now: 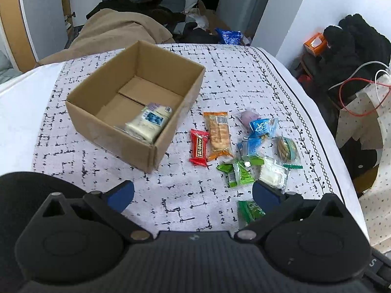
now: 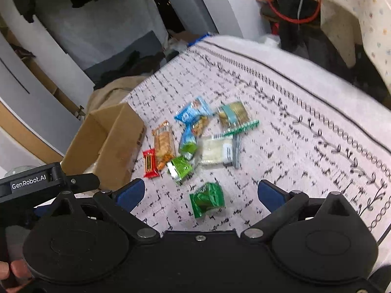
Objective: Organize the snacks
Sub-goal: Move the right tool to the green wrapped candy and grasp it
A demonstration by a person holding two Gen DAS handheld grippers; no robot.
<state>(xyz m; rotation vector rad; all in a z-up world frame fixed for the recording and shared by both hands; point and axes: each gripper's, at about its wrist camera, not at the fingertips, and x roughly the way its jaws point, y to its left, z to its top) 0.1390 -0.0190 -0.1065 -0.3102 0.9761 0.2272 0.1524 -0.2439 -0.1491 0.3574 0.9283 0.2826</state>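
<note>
The left claw [image 1: 193, 195] and the right claw [image 2: 199, 193] are both hanging wide open over the patterned cloth [image 1: 232, 68], each holding nothing. A cardboard box [image 1: 97, 124] is sitting open-topped on the cloth, with one pale packet [image 1: 146, 123] lying inside against its near wall. Just beside the box, a loose cluster of snacks is lying flat: one red bar [image 1: 198, 150] and one orange cracker pack [image 1: 218, 134], side by side with their long axes running away from the left camera, two blue packets [image 1: 261, 127], one biscuit pack [image 1: 287, 149], one white packet [image 1: 272, 174], and three green packets. One green packet [image 2: 207, 199] is lying apart from the rest, between the right claw's fingers, with nothing blocking it. A brown blanket [image 1: 117, 31] and dark clothes [image 1: 354, 39] are lying beyond the cloth's edges.
</note>
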